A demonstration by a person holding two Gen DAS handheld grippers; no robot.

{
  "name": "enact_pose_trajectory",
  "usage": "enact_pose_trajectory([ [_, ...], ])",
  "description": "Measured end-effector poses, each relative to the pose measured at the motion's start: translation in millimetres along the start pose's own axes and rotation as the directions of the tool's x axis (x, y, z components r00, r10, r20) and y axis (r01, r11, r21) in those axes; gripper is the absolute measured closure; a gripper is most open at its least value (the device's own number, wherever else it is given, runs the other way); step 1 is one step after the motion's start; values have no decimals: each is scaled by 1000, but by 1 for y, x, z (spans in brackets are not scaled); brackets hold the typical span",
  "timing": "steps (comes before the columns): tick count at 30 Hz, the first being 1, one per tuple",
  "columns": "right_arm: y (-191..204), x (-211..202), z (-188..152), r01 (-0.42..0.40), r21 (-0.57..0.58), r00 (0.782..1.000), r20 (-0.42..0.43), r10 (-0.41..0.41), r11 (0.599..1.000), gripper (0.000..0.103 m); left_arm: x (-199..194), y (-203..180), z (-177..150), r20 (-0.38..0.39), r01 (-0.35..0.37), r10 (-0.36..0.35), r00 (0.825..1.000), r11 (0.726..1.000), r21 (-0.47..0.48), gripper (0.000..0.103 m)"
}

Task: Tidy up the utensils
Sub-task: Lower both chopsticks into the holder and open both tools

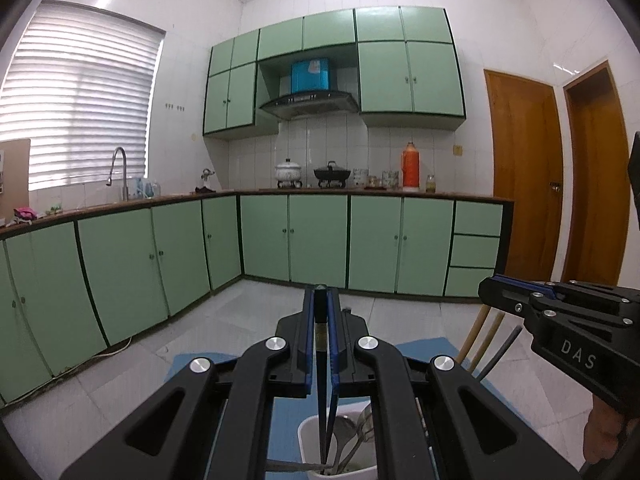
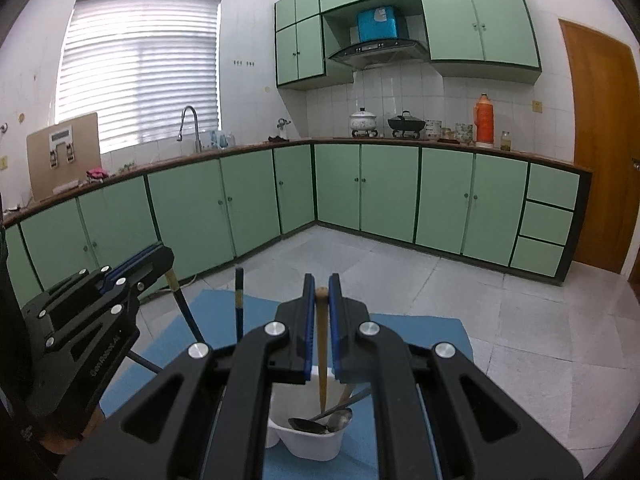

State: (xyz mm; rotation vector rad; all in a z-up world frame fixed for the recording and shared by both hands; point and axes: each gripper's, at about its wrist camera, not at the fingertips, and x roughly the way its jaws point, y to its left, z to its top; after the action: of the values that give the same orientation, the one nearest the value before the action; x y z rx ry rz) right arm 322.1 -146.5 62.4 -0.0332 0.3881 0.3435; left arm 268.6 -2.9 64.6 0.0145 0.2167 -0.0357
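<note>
Over the white holder [image 2: 308, 440] at 6 o'clock, left tongs [image 1: 321, 300] pinch a dark chopstick [image 1: 321, 380], right tongs [image 2: 321, 292] pinch a wooden one [image 2: 322, 360].

Cabinets: pale green doors [image 2: 392, 188] with dark trim, below and above a brown counter [image 2: 400, 141].
Window: white slatted blind [image 2: 136, 68].
Sink area: curved steel tap [image 2: 189, 124].
Stove: white lidded pot [image 2: 363, 120] beside a black lidded pan [image 2: 406, 122].
Counter, right end: orange thermos flask [image 2: 485, 120].
Hood: blue box [image 2: 378, 23] above it.
Wall, right: brown wooden door [image 2: 604, 140].
Floor: pale tiles [image 2: 520, 320].
</note>
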Motion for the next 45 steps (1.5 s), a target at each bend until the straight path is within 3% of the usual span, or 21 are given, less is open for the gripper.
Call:
enact_pose_trajectory([
  [12, -5, 10, -20, 17, 23, 1000, -9, -17, 1000, 97, 15, 5, -26, -63, -8, 8, 998, 1000, -8, 97],
  [21, -13, 4, -21, 18, 33, 1000, -6, -18, 999, 96, 11, 8, -29, -61, -13, 12, 998, 1000, -13, 96],
  [26, -8, -2, -25, 39, -3, 999, 10, -39, 999, 96, 5, 8, -30, -63, -10, 10, 998, 1000, -7, 88],
  [27, -8, -3, -26, 43, -8, 999, 13, -43, 999, 96, 4, 8, -30, -61, -11, 11, 998, 1000, -7, 82],
  [28, -7, -5, -26, 46, -11, 999, 19, -46, 999, 93, 4, 8, -29, -59, -12, 11, 998, 1000, -8, 78],
  [30, -7, -10, -27, 52, -11, 998, 30, -51, 999, 78, 1, 10, -27, -49, -5, 5, 999, 1000, -14, 65],
  [31, -6, -13, -29, 56, -9, 998, 40, -56, 998, 67, -1, 10, -26, -41, -3, 2, 999, 1000, -15, 62],
  [32, -7, -16, -30, 60, -8, 997, 54, -59, 998, 61, -4, 10, -26, -30, 0, 0, 1000, 1000, -13, 59],
  [39, -8, -40, -33, 68, -32, 991, 121, -64, 997, 49, -15, 10, -26, -4, 10, -10, 1000, 1000, 3, 48],
  [45, -10, -62, -42, 91, -35, 983, 165, -84, 995, 25, -31, 13, -31, 15, 16, -16, 1000, 1000, 0, 34],
])
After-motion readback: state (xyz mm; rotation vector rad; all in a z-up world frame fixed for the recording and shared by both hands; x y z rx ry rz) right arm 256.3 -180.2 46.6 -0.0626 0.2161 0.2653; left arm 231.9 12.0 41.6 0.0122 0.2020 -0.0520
